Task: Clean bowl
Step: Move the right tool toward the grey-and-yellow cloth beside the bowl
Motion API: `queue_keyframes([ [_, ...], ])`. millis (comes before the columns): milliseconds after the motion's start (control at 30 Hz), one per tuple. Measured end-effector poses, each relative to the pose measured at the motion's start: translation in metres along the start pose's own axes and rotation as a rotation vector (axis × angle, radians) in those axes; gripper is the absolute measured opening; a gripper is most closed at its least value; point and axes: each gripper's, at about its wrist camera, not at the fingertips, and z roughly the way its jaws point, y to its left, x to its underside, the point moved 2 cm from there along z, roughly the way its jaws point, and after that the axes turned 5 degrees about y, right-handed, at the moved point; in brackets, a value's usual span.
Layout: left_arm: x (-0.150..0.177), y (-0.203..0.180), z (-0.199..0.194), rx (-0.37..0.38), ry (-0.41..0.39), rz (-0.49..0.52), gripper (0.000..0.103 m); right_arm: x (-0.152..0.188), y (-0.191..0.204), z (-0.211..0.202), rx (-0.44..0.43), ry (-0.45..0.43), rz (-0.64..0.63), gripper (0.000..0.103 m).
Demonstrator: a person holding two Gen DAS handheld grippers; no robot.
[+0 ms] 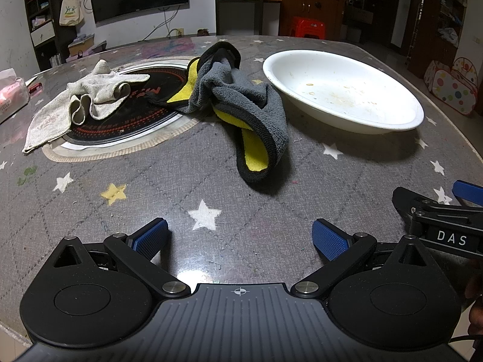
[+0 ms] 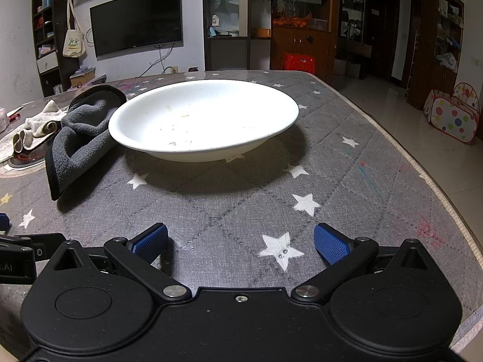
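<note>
The left tool (image 1: 240, 239) and right tool (image 2: 241, 241) both hover low over the bench (image 1: 151, 187), fingers spread wide, grasping nothing. Ahead of the left tool lies a crumpled grey-and-yellow cloth (image 1: 238, 102); a white rag (image 1: 87, 99) sits further left. The white bowl (image 2: 205, 117) rests on the bench straight ahead of the right tool, with food specks inside. Cleaning seems not yet begun; the next move likely calls for taking a cloth.
</note>
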Motion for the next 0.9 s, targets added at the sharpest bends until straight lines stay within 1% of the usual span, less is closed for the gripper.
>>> queue_keyframes([
  [333,-0.001,0.0,0.001,-0.001,0.001,0.003,0.103,-0.01,0.004,-0.009,-0.022,-0.021,-0.067,0.103],
  [500,-0.005,0.004,0.002,0.015,0.023,0.007,0.102,-0.014,0.006,-0.014,-0.033,-0.031,-0.101,0.103],
  [667,-0.007,0.015,-0.003,0.029,0.016,-0.019,0.102,-0.019,0.008,-0.019,-0.045,-0.041,-0.134,0.103],
  [733,-0.011,0.024,-0.008,0.013,-0.003,-0.023,0.102,-0.026,0.011,-0.023,-0.077,-0.052,-0.155,0.103],
  [833,-0.014,0.032,-0.012,-0.013,-0.01,-0.027,0.102,-0.035,0.019,-0.028,-0.122,-0.074,-0.186,0.103],
  [900,-0.016,0.045,-0.015,-0.041,-0.018,-0.045,0.102,-0.044,0.027,-0.032,-0.163,-0.096,-0.2,0.103],
])
